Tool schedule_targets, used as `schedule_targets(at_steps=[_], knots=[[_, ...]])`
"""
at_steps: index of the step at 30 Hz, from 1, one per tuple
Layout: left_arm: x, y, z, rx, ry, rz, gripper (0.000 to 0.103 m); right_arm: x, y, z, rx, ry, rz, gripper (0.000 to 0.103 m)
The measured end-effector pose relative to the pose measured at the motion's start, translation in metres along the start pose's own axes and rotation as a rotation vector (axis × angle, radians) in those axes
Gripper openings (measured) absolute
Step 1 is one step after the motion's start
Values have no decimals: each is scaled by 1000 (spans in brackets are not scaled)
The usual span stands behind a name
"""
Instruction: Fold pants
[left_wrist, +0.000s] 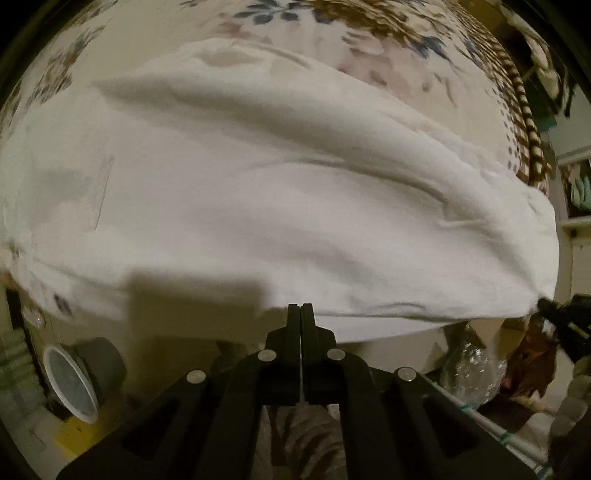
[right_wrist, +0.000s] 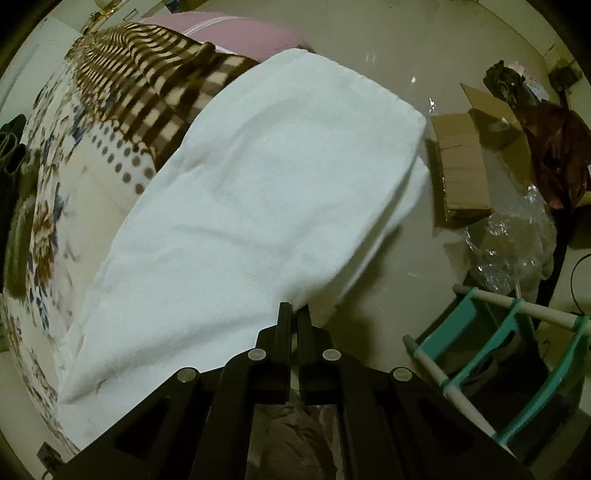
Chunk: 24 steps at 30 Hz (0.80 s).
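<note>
White pants (left_wrist: 280, 206) lie spread across a floral bed cover (left_wrist: 92, 48), with the near edge lifted off the bed. My left gripper (left_wrist: 300, 306) is shut on that near edge of the pants. In the right wrist view the pants (right_wrist: 258, 192) hang over the bed's edge toward the floor. My right gripper (right_wrist: 294, 308) is shut on a corner of the pants, with cloth pinched between its fingers. The right gripper also shows at the right edge of the left wrist view (left_wrist: 554, 310), holding the cloth.
A brown checked blanket (right_wrist: 155, 85) and a pink pillow (right_wrist: 236, 33) lie on the bed. On the floor are a cardboard box (right_wrist: 465, 162), crumpled clear plastic (right_wrist: 509, 243), a teal and white rack (right_wrist: 491, 339), and a white cup (left_wrist: 70, 384).
</note>
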<state>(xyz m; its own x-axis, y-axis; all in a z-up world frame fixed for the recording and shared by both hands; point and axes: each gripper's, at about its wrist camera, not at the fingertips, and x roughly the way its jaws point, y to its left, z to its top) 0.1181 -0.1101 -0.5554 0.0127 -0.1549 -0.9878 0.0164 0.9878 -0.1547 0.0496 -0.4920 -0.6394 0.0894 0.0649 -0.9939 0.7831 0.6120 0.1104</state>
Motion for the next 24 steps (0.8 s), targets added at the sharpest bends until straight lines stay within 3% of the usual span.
schedule_targets(at_steps=[2,4,7,8,10,14,18,19,20,21,24], knots=[[1,9,4,-81,19,-57,2,10,-5,4,-9,16,-17,2],[7,20,2,-185,30,-125,5,34,-8,11,-29,85,-16,3],[16,41,-1,-335,41,-199,25,42,-7,14,-2,154,102,24],[19,48,-3,-371,37,-215,25,41,-5,11,5,167,134,37],[27,55,-7,-413,32,-226,25,44,0,1,14,216,181,38],[39,80,3,-520,53,-255,25,66,13,-28,49,318,284,38],[47,99,3,-641,74,-295,18,81,26,-38,84,302,302,36],[46,100,1,-652,74,-281,7,83,25,-39,73,276,279,31],[42,100,0,-652,69,-267,1,81,26,-41,56,248,223,11],[37,100,0,-640,49,-262,1,80,28,-45,49,226,200,5],[22,100,4,-588,-13,-233,0,67,32,-52,-1,187,166,2]])
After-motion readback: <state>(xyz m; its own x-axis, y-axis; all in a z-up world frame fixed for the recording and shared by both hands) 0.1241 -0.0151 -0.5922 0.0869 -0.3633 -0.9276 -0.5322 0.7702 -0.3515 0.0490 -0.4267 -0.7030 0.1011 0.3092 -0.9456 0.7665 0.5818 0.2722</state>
